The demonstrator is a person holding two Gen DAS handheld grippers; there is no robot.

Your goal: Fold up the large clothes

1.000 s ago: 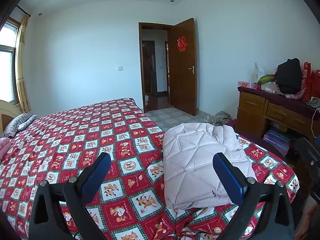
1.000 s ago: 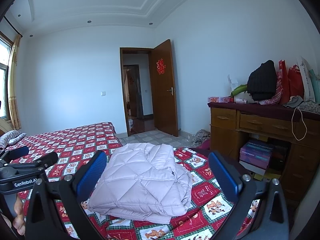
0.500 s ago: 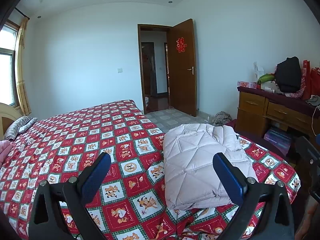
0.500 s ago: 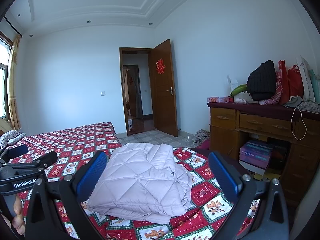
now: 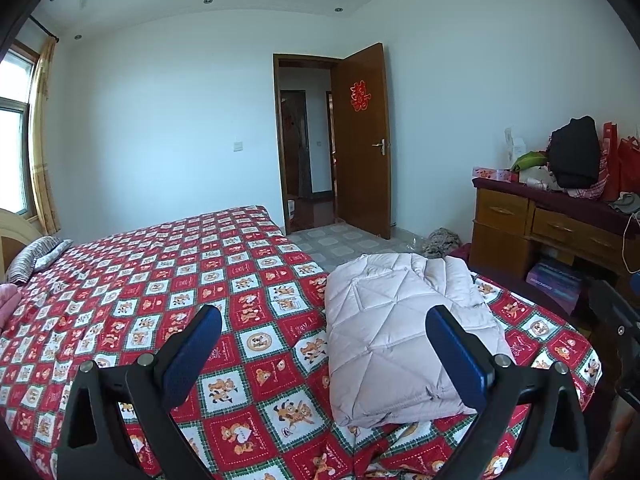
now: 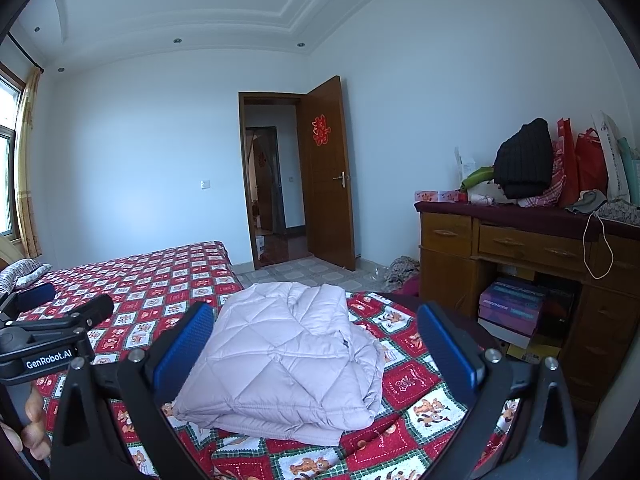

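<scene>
A pale lilac quilted down jacket [image 5: 400,328] lies folded in a compact bundle on the bed's near right corner; it also shows in the right wrist view [image 6: 288,356]. My left gripper [image 5: 324,356] is open and empty, held above the bed short of the jacket's left edge. My right gripper [image 6: 316,348] is open and empty, held above and short of the jacket. The left gripper's body [image 6: 44,340] shows at the left of the right wrist view.
The bed has a red, white and green checked cover [image 5: 160,280]. A striped pillow [image 5: 32,258] lies at its head. A wooden dresser [image 6: 520,256] piled with bags and clothes stands right. An open door [image 5: 364,140] is ahead, with clothes on the floor [image 5: 442,240].
The left wrist view has tilted slightly, with the bed and jacket sitting a little lower in frame. The jacket and the right gripper have not moved. Both grippers stay open.
</scene>
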